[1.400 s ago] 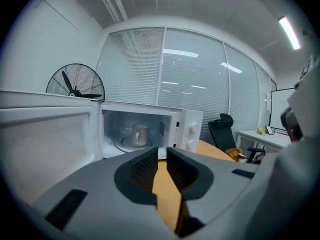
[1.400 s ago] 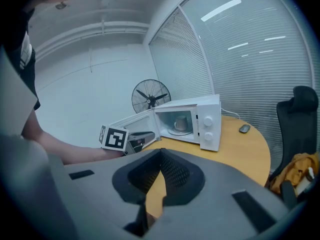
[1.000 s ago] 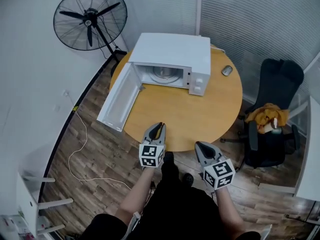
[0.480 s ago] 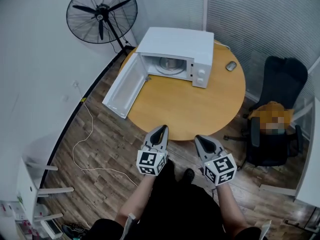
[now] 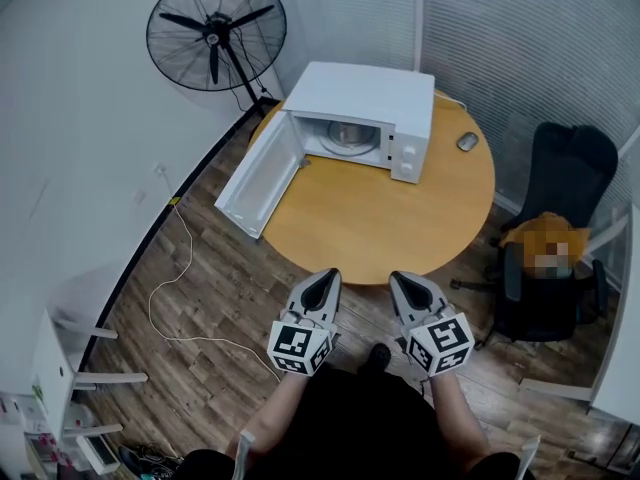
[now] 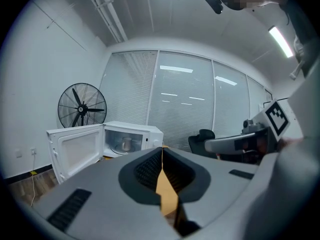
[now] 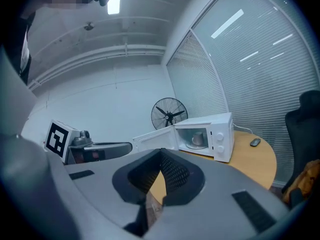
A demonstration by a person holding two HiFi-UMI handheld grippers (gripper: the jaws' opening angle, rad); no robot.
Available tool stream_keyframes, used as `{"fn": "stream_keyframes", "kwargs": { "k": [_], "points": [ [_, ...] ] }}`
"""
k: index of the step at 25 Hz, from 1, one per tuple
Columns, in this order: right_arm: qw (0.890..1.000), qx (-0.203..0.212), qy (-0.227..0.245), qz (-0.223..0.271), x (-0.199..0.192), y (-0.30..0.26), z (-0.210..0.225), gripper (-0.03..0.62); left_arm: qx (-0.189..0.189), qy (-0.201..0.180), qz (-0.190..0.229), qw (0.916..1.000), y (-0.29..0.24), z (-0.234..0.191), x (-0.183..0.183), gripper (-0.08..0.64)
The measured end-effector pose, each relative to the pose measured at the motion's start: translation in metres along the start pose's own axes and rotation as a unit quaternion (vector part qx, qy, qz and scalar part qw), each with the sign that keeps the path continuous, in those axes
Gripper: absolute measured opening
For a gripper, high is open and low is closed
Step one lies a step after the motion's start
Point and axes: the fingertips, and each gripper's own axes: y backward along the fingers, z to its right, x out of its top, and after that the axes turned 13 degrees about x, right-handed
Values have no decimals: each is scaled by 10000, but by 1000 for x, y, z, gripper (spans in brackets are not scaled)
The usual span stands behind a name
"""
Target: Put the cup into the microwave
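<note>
A white microwave (image 5: 365,103) stands at the far side of the round wooden table (image 5: 400,218), its door (image 5: 260,180) swung wide open to the left. A pale cup (image 6: 126,144) sits inside on the turntable and also shows as the cup (image 7: 198,138) in the right gripper view. My left gripper (image 5: 327,274) and right gripper (image 5: 397,276) hover side by side over the floor just short of the table's near edge, far from the microwave. Both are shut, with nothing between their jaws.
A black pedestal fan (image 5: 216,30) stands behind the microwave's left. A small dark mouse-like object (image 5: 467,141) lies on the table's right. A black office chair (image 5: 560,228) with an orange cloth is at the right. A white cable (image 5: 165,298) trails over the wooden floor.
Both grippers have drawn back from over the table's near edge to above the floor. The person has stepped away, so the table and microwave sit farther off.
</note>
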Motion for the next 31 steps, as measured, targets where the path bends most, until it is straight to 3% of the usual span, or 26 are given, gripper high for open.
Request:
{"fn": "stream_keyframes", "kwargs": {
  "k": [31],
  "points": [
    [9990, 46, 412, -181, 4, 3, -13, 9, -41, 58, 199, 9998, 7, -3, 11, 0]
  ]
}}
